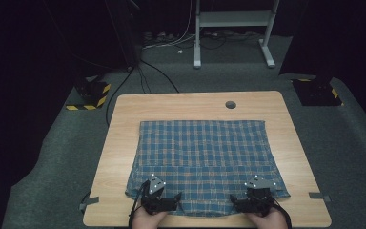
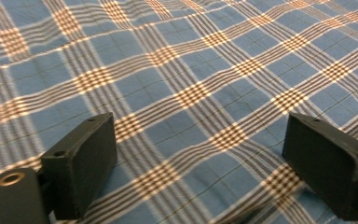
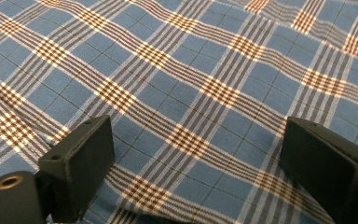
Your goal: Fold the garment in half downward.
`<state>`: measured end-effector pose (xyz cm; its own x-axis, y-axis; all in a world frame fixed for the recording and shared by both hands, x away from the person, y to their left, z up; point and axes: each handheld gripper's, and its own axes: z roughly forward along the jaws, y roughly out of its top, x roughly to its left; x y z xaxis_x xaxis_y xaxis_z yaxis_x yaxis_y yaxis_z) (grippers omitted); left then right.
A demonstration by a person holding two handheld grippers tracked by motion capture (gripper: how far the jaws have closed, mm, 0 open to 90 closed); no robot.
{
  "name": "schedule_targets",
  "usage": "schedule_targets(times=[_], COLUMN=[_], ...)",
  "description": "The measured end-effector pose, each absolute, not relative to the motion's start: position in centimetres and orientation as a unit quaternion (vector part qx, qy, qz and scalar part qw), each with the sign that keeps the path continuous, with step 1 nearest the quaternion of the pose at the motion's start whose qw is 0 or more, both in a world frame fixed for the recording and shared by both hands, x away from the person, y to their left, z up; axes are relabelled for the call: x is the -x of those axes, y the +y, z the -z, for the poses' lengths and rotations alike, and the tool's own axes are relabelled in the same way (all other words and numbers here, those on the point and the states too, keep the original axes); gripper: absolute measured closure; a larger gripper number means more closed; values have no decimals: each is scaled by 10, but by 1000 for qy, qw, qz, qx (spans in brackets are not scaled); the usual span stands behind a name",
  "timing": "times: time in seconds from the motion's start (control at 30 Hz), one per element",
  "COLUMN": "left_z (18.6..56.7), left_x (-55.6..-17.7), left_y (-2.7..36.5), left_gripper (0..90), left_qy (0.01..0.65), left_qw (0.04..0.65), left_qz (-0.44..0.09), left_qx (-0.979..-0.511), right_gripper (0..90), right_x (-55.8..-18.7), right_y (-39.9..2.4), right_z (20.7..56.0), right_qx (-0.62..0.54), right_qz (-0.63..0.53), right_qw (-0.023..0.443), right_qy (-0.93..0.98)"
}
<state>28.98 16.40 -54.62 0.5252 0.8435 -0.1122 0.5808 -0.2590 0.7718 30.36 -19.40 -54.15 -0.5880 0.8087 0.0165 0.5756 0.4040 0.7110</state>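
A blue plaid cloth (image 1: 202, 157) lies spread flat across the wooden table (image 1: 119, 119), with a fold line running across its near half. My left gripper (image 1: 155, 193) rests over the cloth's near left edge; in the left gripper view its jaws stand wide apart above the plaid cloth (image 2: 186, 93) with nothing pinched between them. My right gripper (image 1: 259, 194) hovers over the near right edge. Its two black jaws are also spread wide over the cloth (image 3: 191, 93), gripping nothing. A hand holds each gripper at the table's near edge.
A round cable hole (image 1: 230, 104) sits in the table's far side. Grey tape tabs (image 1: 320, 196) mark the near corners. Beyond the table stand a white desk frame (image 1: 231, 28), cables on the carpet and yellow-black striped blocks (image 1: 89, 95).
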Motion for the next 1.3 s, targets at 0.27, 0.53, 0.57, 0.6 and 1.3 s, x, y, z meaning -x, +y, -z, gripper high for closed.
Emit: schedule_targets(times=[0.27, 0.53, 0.57, 0.6, 1.3], left_z=[544, 546, 546, 546, 549], left_x=[-294, -300, -300, -300, -305], left_y=[187, 210, 211, 211, 218], left_gripper=[43, 34, 32, 32, 26], left_qy=[455, 481, 483, 482, 497], left_qw=[389, 377, 366, 356, 328], left_qz=[-198, -204, -210, -218, -227], left_qx=[-776, -765, -768, -771, -771], right_gripper=[59, 52, 52, 52, 62], right_x=[-304, -312, -314, -315, -336], right_y=[-196, -199, -199, -199, -184], right_z=[537, 535, 534, 534, 545], right_qx=[-414, -415, -414, -413, -413], right_qz=[-377, -394, -395, -395, -339], right_qw=[187, 191, 193, 193, 185], right_qy=[807, 797, 797, 797, 825])
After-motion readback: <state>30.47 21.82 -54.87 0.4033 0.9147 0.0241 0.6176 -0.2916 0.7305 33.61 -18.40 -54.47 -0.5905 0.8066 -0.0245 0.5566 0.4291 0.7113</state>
